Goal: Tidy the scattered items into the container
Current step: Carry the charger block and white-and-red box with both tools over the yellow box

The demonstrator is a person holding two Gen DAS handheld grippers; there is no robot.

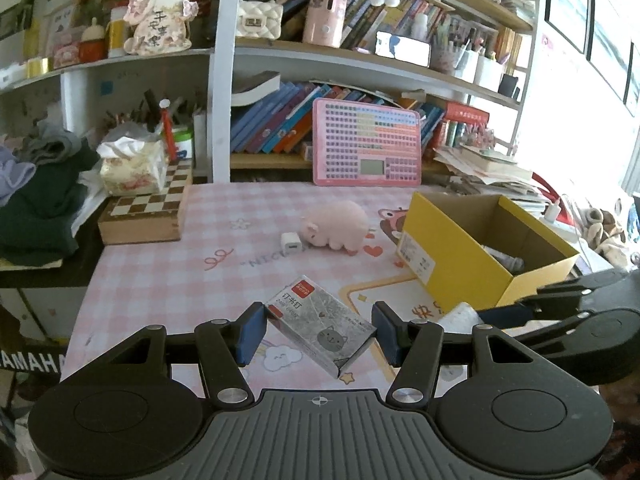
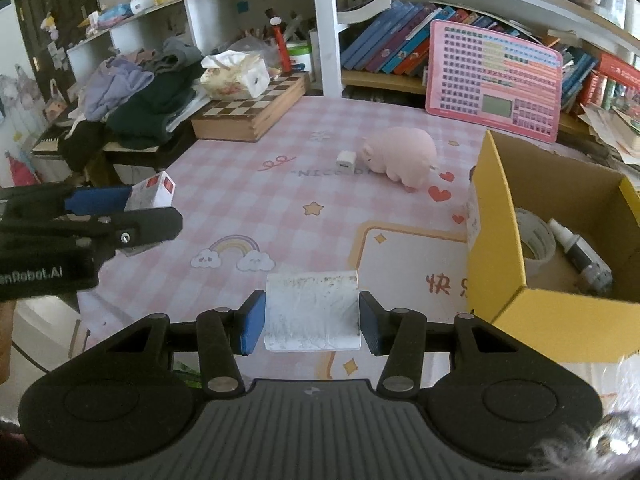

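Only the right wrist view looks into the yellow box (image 2: 520,248), showing a tape roll (image 2: 534,240) and small bottle (image 2: 580,252); the left gripper (image 1: 320,334), tilted down, clamps a staple box (image 1: 320,324) (cat on its front); the right gripper (image 2: 312,322) grips a white block (image 2: 312,312) beside the box.

Daylight from the window (image 1: 608,40), blown out white at the desk's right side. Desk (image 1: 168,248) evenly lit, shadows soft. Strong fisheye bending at frame edges; corners vignetted dark. Focus sharp overall.
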